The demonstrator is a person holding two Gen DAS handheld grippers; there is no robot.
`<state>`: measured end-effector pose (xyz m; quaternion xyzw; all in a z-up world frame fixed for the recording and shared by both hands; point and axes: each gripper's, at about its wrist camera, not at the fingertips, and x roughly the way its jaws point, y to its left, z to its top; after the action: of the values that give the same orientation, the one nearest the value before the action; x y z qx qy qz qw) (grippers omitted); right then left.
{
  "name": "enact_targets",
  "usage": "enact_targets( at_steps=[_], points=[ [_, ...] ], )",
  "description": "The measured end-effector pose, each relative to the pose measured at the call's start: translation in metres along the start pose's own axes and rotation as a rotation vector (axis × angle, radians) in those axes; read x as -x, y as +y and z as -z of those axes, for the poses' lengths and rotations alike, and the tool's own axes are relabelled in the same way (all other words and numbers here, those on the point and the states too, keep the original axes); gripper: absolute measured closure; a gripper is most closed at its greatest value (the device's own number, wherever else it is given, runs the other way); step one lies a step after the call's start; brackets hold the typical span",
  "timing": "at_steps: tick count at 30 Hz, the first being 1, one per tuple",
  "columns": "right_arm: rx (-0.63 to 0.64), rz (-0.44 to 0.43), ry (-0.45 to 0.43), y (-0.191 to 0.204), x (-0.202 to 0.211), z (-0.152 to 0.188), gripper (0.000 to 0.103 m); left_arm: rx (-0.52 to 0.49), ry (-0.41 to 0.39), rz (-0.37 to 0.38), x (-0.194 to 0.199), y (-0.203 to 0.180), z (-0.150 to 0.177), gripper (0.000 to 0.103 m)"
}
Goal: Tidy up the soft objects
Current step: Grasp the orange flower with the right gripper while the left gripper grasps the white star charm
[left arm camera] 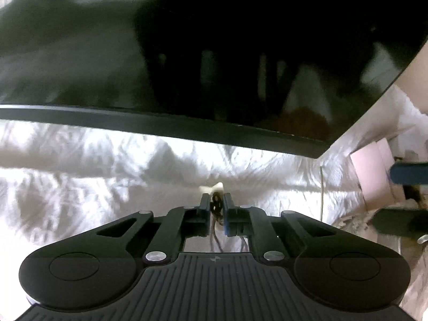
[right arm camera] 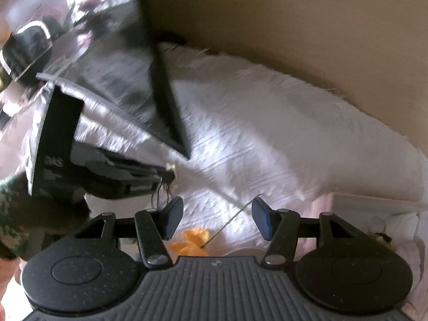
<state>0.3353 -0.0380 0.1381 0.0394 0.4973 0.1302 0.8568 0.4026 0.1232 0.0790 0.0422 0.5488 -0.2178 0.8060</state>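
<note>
Nearest in the left wrist view, the left gripper (left arm camera: 216,200) has its fingers pressed together on a thin dark cord (left arm camera: 216,205) with a small cream tag or knot (left arm camera: 211,187) showing at the tips; loose strands hang back toward the camera. What soft thing the cord belongs to is hidden.

In the right wrist view the right gripper (right arm camera: 217,218) has its fingers spread wide with nothing between them, over an orange crumpled piece (right arm camera: 193,242) lying just below.

Both hang above the white fluffy cover (right arm camera: 267,133) on the worktop. Beyond stands a dark screen (left arm camera: 240,53), and at the right a pale pink box (left arm camera: 374,176).

The step in hand looks like carrying the corded piece. Next, the free gripper likely needs to close on the orange piece or steady the cord.
</note>
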Motion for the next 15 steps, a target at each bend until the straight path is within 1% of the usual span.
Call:
enact_targets(
  at_steps=[2, 4, 7, 9, 10, 11, 12, 13, 15],
  points=[
    [0.033, -0.034, 0.035, 0.009, -0.006, 0.0, 0.046, 0.014, -0.03, 0.017, 0.012, 0.007, 0.004, 0.092],
    [0.086, -0.035, 0.085, 0.022, -0.015, 0.003, 0.047, 0.024, -0.055, 0.034, 0.021, 0.015, 0.007, 0.092],
    [0.231, 0.011, 0.157, 0.047, -0.032, 0.012, 0.049, 0.029, -0.066, 0.052, 0.028, 0.025, 0.007, 0.092],
    [0.292, 0.049, 0.192, 0.058, -0.044, 0.019, 0.054, 0.035, -0.065, 0.067, 0.029, 0.028, 0.008, 0.092],
    [0.314, 0.073, 0.2, 0.062, -0.049, 0.022, 0.054, 0.04, -0.061, 0.085, 0.028, 0.029, 0.007, 0.092],
    [0.333, 0.088, 0.209, 0.065, -0.053, 0.024, 0.055, 0.049, -0.057, 0.104, 0.028, 0.03, 0.008, 0.092],
    [0.334, 0.087, 0.212, 0.066, -0.055, 0.026, 0.055, 0.061, -0.051, 0.12, 0.027, 0.031, 0.008, 0.092],
    [0.32, 0.077, 0.206, 0.066, -0.054, 0.027, 0.055, 0.077, -0.042, 0.128, 0.023, 0.031, 0.006, 0.089],
    [0.299, 0.054, 0.189, 0.064, -0.047, 0.026, 0.055, 0.085, -0.036, 0.12, 0.017, 0.027, 0.002, 0.087]
  ],
)
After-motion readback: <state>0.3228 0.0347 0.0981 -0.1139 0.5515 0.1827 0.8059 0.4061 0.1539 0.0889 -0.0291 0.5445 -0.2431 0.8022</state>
